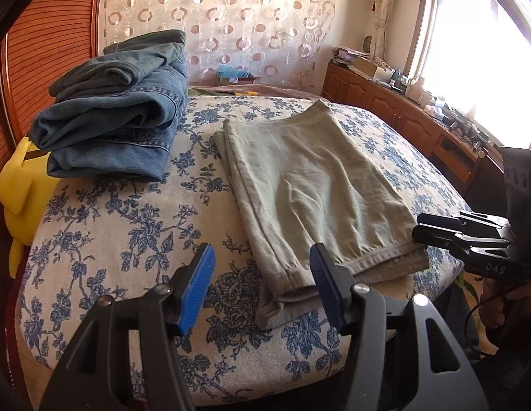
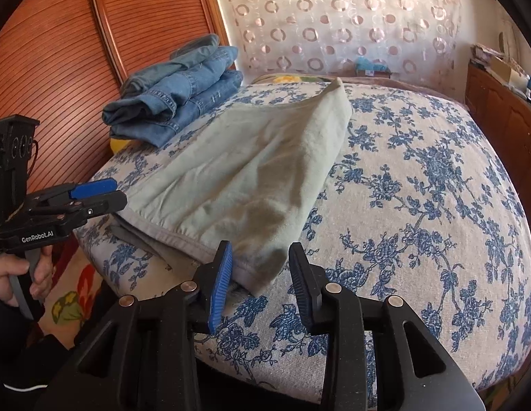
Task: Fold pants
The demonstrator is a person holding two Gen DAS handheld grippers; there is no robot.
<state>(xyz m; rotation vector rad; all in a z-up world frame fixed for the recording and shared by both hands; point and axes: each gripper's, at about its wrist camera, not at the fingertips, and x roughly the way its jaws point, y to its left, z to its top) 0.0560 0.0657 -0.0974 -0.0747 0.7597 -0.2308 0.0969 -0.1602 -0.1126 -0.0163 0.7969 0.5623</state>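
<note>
Pale green pants [image 1: 310, 185] lie folded flat on the bed's flowered cover [image 1: 128, 233], hems toward me; they also show in the right wrist view [image 2: 238, 178]. My left gripper [image 1: 262, 281] is open and empty, its fingers standing on either side of the near left hem corner. My right gripper [image 2: 260, 274] is open and empty, just short of the near right hem corner. Each gripper shows in the other's view: the right gripper [image 1: 433, 229] at the pants' right edge, the left gripper [image 2: 104, 191] at the left edge.
A stack of folded blue jeans [image 1: 118, 109] sits at the bed's far left, also in the right wrist view [image 2: 183, 96]. A yellow soft toy [image 1: 22, 185] is wedged beside the bed. A wooden cabinet [image 1: 419, 120] with clutter runs under the window on the right.
</note>
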